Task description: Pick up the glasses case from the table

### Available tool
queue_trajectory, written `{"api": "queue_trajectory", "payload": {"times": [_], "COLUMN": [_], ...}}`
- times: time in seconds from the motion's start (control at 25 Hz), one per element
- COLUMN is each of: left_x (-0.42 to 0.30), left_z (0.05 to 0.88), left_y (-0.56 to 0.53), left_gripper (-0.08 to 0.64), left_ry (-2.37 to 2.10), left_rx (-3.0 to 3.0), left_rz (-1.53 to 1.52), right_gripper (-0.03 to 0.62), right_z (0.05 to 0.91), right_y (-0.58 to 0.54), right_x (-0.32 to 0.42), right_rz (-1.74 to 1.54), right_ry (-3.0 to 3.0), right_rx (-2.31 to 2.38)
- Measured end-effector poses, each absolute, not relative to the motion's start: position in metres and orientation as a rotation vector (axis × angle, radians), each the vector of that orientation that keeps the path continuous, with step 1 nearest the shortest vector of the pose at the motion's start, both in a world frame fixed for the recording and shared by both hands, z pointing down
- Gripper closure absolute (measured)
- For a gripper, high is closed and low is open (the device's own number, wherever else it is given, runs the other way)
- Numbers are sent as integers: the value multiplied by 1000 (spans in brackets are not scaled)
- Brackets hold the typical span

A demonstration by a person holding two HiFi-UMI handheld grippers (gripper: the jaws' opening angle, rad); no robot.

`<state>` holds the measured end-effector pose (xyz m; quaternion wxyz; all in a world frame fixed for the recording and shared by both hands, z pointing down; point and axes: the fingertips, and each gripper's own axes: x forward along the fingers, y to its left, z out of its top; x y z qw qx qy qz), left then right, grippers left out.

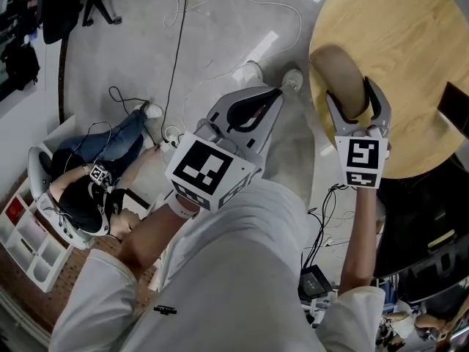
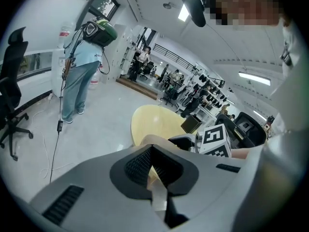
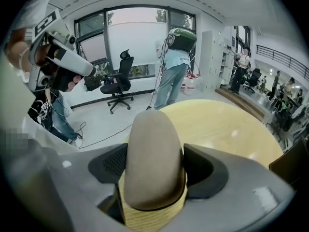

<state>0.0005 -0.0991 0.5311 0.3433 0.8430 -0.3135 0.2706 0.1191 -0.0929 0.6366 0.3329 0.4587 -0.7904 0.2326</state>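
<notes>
The beige, rounded glasses case lies on the left edge of a round wooden table. My right gripper is open and straddles the near end of the case, one dark pad on each side; I cannot see either pad pressing on it. My left gripper hangs over the floor left of the table. Its jaws are shut, tips together, with nothing between them. In the left gripper view, the right gripper's marker cube shows by the table.
A black object sits at the table's right edge. A person sits on the floor at left beside a white shelf, with cables trailing across the floor. A standing person and an office chair are farther off.
</notes>
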Motion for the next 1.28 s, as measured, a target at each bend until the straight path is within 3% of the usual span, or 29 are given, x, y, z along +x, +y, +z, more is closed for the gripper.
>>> {"api": "queue_trajectory", "payload": {"times": [1.28], "left_x": [9], "left_z": [450], "left_y": [-114], "left_gripper": [552], "left_ry": [-828], "left_rx": [2297], "left_rz": [644], "right_gripper": [239], "right_z": [547], "right_y": [-103], "right_x": [149], "right_rz": [743], "right_ry": [-2118], "right_rx": [1509]}}
